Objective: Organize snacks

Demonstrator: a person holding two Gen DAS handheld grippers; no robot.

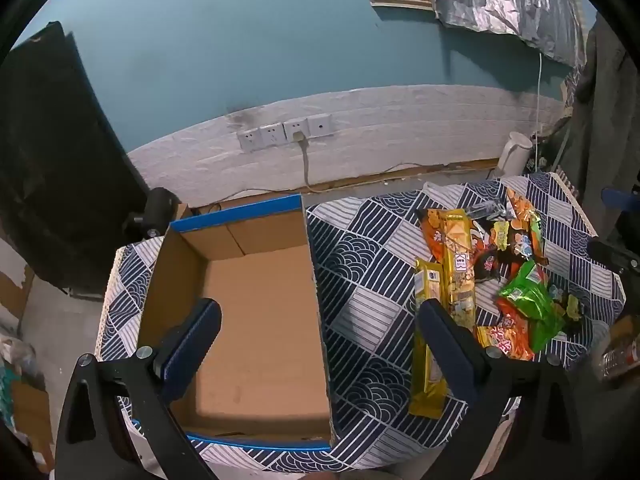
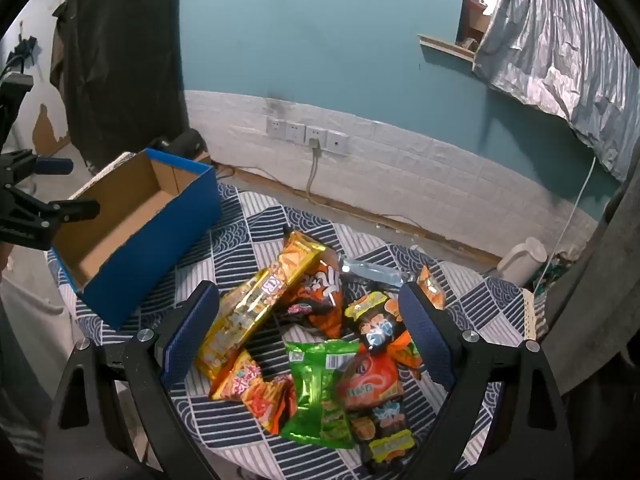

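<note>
The left gripper [image 1: 320, 332] hangs wide apart and holds nothing, framing the cardboard box [image 1: 256, 312] at centre-left of its view. The right gripper [image 2: 312, 332] (equally spread, nothing held) frames the snack packets [image 2: 320, 344] heaped on the patterned tablecloth [image 2: 256, 224], lower centre.

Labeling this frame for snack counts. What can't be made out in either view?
- Snack pile: packets overlap, so lower ones and the total count are hidden, right wrist view.
- Long gold packet: partly behind the left gripper finger, left wrist view.
- Box: near inside wall unseen.
- Packet print: too small.
</note>
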